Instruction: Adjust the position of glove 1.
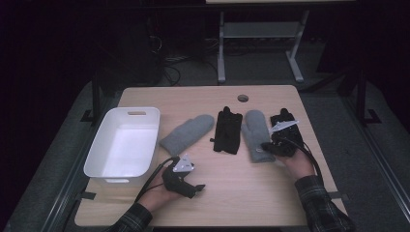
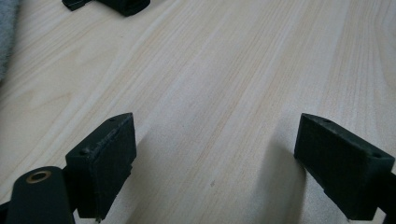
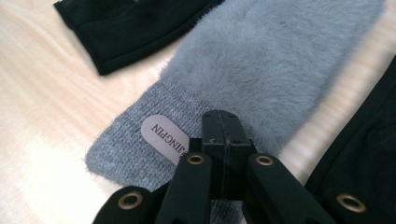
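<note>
Four gloves lie in a row across the table (image 1: 208,203): two grey mittens, one to the left (image 1: 187,134) and one to the right (image 1: 256,135), and two black gloves, one between the mittens (image 1: 228,129) and one at the far right (image 1: 286,130) under the right hand. One white bin (image 1: 124,145) stands at the table's left edge, just beside the left mitten. Of the two grippers, the right gripper (image 3: 223,122) has its jaws pressed together on the cuff of the right mitten beside its paper label (image 3: 163,136), with the far-right black glove close alongside, while the left gripper (image 2: 212,154) hovers over bare wood with jaws wide apart and nothing between them.
</note>
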Available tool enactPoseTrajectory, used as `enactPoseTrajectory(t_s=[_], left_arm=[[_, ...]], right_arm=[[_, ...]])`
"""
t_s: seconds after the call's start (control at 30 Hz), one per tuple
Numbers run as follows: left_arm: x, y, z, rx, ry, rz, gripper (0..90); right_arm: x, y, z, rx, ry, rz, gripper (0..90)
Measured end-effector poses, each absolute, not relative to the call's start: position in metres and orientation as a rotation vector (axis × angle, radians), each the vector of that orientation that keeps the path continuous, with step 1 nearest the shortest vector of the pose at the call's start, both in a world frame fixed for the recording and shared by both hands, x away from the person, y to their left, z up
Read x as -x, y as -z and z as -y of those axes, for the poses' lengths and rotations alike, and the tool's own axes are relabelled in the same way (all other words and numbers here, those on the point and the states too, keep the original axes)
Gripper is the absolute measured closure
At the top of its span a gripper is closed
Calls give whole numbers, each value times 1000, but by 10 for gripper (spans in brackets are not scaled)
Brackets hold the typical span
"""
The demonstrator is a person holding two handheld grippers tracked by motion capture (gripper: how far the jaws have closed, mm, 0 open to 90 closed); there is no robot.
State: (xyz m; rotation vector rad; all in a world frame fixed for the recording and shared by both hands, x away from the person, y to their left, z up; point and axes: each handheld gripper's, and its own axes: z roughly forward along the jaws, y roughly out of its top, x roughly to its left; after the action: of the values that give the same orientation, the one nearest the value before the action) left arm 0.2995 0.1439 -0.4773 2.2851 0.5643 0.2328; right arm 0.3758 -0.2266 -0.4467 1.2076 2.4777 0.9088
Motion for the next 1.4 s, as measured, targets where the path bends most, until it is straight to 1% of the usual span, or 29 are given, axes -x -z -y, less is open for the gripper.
enactPoseTrajectory(t_s=[0.7,1.17,1.4], left_arm=[[-300,478,-143,-2275,-234,-561,120],[-300,478,-143,-2274,-235,-561,120],[-300,478,-143,-2274,-235,-561,120]], right_arm=[[-316,445,222,-1153,-948,-2561,900],[-275,444,208,-1048,-999,-2621,899],[-272,429,225,-1069,-1070,-2539,898]])
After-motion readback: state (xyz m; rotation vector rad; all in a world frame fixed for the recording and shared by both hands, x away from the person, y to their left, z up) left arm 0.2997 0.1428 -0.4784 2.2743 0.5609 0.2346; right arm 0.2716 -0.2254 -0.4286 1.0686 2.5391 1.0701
